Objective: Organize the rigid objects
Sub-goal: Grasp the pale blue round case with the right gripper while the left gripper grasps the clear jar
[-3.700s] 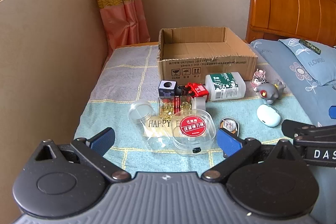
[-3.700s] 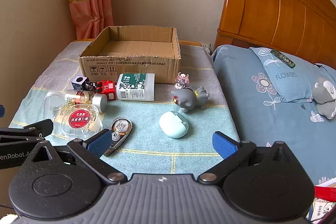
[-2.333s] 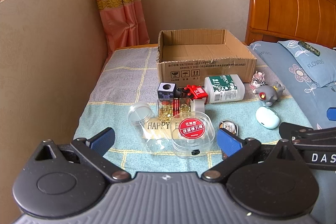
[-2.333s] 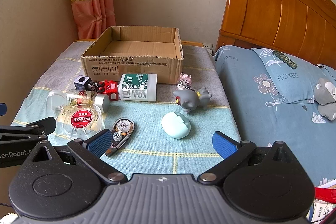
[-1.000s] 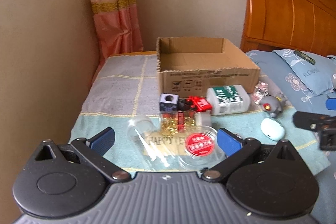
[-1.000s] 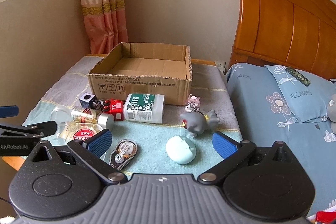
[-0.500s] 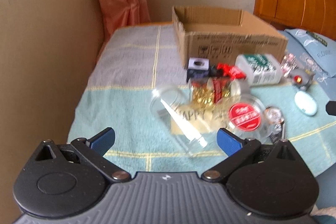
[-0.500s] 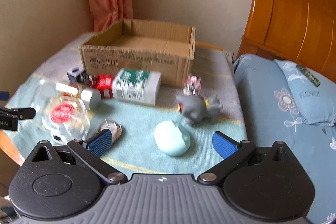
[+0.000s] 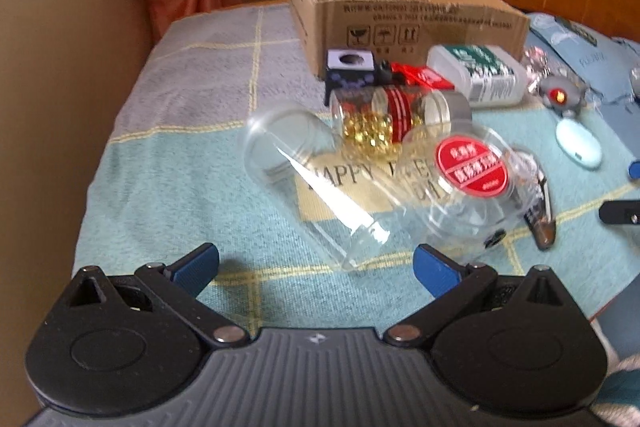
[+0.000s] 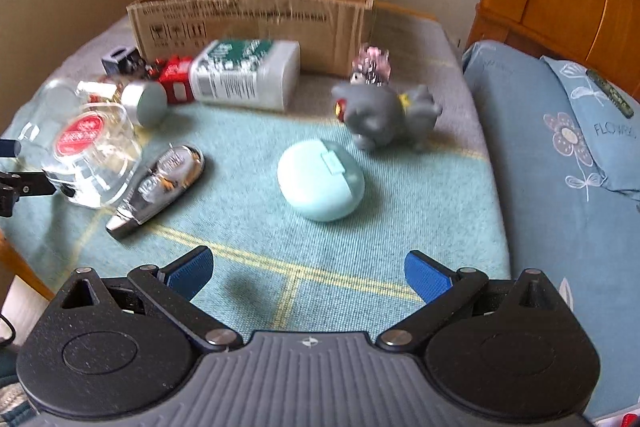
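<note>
Hovering released, left hand-held gripper (image 9: 316,265) fronts clear cup (image 9: 308,179) at frame centre; right hand-held gripper (image 10: 307,269), likewise released, fronts mint case (image 10: 320,181) mid-frame.

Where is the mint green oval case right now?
In the right wrist view, the mint green oval case lies on the blanket ahead of the open right gripper, just in front of the grey toy figure and right of the correction tape dispenser.
</note>
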`<state>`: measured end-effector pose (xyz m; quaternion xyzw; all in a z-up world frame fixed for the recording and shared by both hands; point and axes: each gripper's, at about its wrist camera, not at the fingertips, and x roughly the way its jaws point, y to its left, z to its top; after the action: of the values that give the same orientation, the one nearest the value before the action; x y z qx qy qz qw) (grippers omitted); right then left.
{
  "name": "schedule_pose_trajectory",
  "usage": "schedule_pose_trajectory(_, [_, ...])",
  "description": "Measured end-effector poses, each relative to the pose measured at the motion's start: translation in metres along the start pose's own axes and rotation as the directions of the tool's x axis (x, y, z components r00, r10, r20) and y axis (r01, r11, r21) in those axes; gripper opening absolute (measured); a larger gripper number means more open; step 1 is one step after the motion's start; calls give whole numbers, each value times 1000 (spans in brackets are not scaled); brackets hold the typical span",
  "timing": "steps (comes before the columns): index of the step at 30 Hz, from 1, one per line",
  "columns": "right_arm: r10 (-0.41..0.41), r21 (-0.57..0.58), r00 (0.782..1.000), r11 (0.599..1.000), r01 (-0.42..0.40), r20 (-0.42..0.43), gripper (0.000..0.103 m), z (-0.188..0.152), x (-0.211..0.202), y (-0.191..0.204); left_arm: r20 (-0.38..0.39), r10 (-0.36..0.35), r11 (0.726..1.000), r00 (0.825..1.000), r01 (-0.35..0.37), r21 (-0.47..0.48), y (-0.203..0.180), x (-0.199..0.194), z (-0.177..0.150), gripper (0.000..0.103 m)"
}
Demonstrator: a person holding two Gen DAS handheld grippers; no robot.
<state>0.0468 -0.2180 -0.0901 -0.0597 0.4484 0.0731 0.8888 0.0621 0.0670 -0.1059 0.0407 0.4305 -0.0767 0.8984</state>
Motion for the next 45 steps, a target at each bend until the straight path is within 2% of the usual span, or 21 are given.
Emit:
schedule_pose_trajectory(4, [9,-8,1000,1000,-9,-19,103,1,9,-1,25,-37,999,999,36,22,4,0,-2,102])
schedule_pose_trajectory(11, [49,-30,999,998,-49,0,103,5,15,-2,11,-121,986,993,119,113,12,6,4,103])
schedule_pose_trajectory(18, [86,-75,995,994,-83,45,103,1,15,-3,4,-234,940,972,226,256,26,15,14,103])
schedule_pose_trajectory(23, [96,-84,994,992,-91,55,103,2,17,-4,-17,-280,910,960,271,314,40,24,26,103])
schedule_pose_trajectory(33, [73,-57,996,996,-71,46,103,16,30,-2,-28,-304,845,952,283,454,41,30,40,103])
schedule_pose_trajectory(41, [47,-30,998,998,-46,36,103,25,37,-2,-19,-318,833,948,289,471,40,29,41,98])
schedule_pose_trajectory(45, [52,-40,998,998,-50,47,94,29,39,-4,-16,-318,831,948,287,477,40,28,40,98])
